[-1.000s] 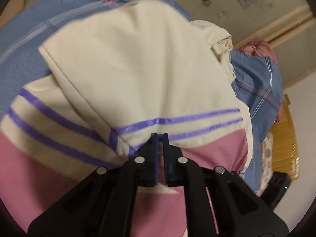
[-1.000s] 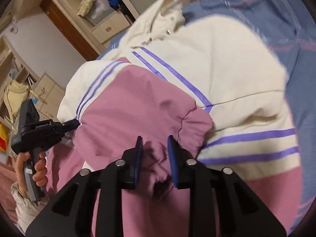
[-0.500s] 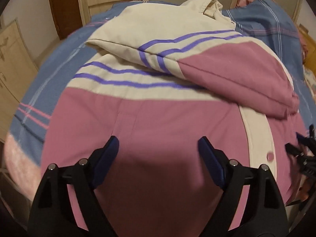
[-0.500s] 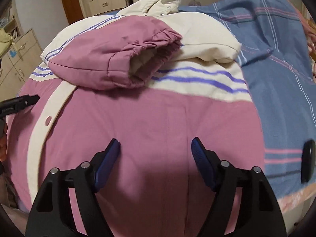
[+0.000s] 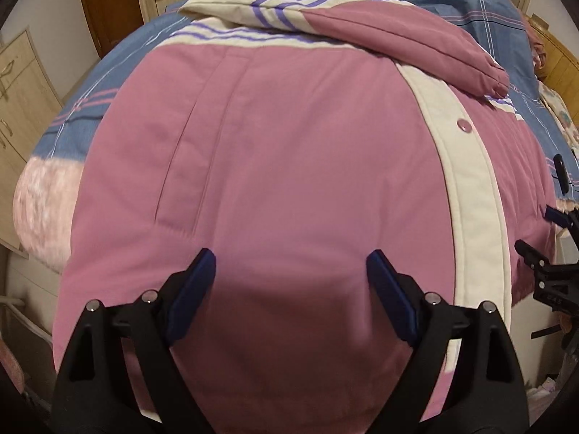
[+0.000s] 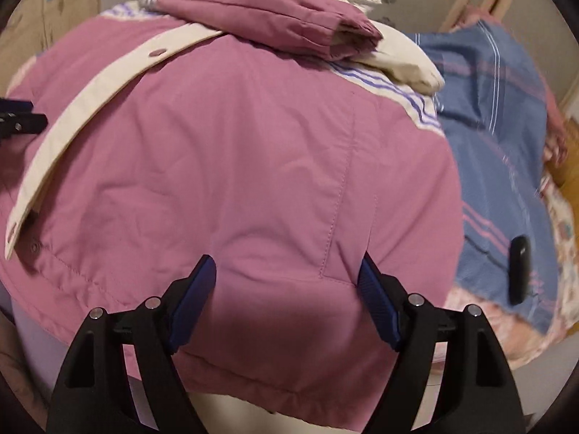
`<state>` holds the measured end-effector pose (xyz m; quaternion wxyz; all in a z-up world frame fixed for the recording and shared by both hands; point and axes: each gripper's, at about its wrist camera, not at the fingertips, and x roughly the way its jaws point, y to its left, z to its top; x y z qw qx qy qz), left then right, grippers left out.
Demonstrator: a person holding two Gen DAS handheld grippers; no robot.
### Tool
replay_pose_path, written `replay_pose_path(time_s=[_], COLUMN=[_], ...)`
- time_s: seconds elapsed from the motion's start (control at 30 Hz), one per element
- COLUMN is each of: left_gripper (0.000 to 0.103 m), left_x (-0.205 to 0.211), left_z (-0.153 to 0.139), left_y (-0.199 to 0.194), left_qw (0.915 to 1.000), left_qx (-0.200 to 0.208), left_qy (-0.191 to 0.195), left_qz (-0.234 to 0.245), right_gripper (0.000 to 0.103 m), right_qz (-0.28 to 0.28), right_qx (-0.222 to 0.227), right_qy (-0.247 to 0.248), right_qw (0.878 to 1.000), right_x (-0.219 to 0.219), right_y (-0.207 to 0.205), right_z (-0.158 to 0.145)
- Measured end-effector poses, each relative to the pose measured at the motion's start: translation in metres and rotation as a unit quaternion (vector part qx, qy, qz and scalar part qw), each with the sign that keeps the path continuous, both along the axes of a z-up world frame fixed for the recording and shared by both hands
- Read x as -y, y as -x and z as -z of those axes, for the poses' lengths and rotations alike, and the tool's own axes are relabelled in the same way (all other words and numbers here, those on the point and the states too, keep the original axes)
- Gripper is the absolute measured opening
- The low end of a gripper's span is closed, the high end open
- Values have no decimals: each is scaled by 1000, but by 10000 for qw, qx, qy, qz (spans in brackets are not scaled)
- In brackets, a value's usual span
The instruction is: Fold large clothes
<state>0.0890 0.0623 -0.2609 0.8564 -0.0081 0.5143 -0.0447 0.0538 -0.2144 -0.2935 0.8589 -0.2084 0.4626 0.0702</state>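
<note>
Left gripper (image 5: 291,291) and right gripper (image 6: 286,289) tilted steeply downward, both opening wide, nothing between fingers.

A blue bed cover (image 5: 481,3) with thin pink and white stripes lies over the bed. A small black thing (image 6: 519,269), too blurry to name, lies on it near the bed's edge. A brown wooden door (image 5: 108,3) stands behind the bed, with pale wooden drawers (image 5: 14,83) close by at the side.
</note>
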Motion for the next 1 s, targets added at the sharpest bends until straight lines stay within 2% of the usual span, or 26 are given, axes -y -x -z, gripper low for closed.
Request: replay_pose_path(time_s=[0.03, 0.07, 0.17, 0.23, 0.3, 0.37, 0.4, 0.43, 0.5, 0.57, 0.63, 0.67, 0.7, 0.73, 0.8, 0.87, 0.9, 0.93, 0.97, 1.0], left_gripper=[87, 87, 87, 87, 87, 88, 91, 96, 97, 97, 98, 99, 100, 100, 100, 100, 100, 100, 100, 100], left_x=[-2, -5, -13, -18, -23, -25, -26, -26, -20, -19, -16, -14, -13, -12, -14, -17, -19, -21, -21, -20], left_z=[-2, -3, -9, -11, -15, -21, -23, -24, -17, -4, 0, 1, 0, -1, -8, -16, -21, -27, -32, -38], left_y=[4, 9, 15, 16, 15, 14, 15, 15, 8, 2, 1, 1, 0, -1, -2, -4, -6, -8, -11, -13], left_qw=[10000, 10000, 9998, 9995, 9986, 9975, 9971, 9970, 9979, 9982, 9982, 9984, 9986, 9986, 9985, 9976, 9968, 9956, 9946, 9934], left_qx=[-10, 18, 113, 118, 132, 239, 301, 366, 252, 8, 5, 9, -4, -7, 90, 171, 228, 317, 395, 491], left_qy=[28, 59, 144, 190, 361, 554, 605, 595, 431, 332, 305, 258, 228, 210, 307, 509, 631, 761, 856, 943], left_qz=[-34, -58, -125, -239, -356, -372, -360, -346, -403, -499, -518, -502, -485, -482, -433, -429, -442, -450, -444, -426], right_gripper=[78, 78, 79, 79, 79, 79, 79, 79, 79, 80, 80, 80, 80, 82, 83, 83, 83, 84, 88, 89], right_qz=[-10, -34, 0, 48, 196, 169, 74, -37, -208, -296, 11, 109, 84, -87, -428, -785, -1006, -1073, -951, -688], right_qx=[39, 142, 502, 797, 806, 716, 765, 850, 932, 544, -323, -763, -924, -643, -472, -50, 239, 467, 568, 569], right_qy=[50, -118, -1159, -2137, -2915, -3587, -3778, -3848, -3868, -3870, -3038, -2649, -2295, -2020, -1833, -2440, -2864, -3075, -2995, -2704], right_qw=[10000, 9998, 9920, 9736, 9530, 9306, 9227, 9191, 9172, 9200, 9522, 9612, 9689, 9772, 9810, 9666, 9525, 9443, 9476, 9586], right_x=[-3, -5, 7, 19, 23, 23, 20, 15, 3, -11, -33, -44, -54, -63, -75, -73, -68, -65, -64, -65], right_y=[1, 3, -6, -21, -47, -71, -84, -97, -122, -155, -199, -206, -210, -204, -190, -176, -170, -170, -173, -184], right_z=[-5, -16, -52, -79, -100, -117, -123, -128, -131, -120, -77, -56, -38, -41, -57, -87, -103, -114, -117, -114])
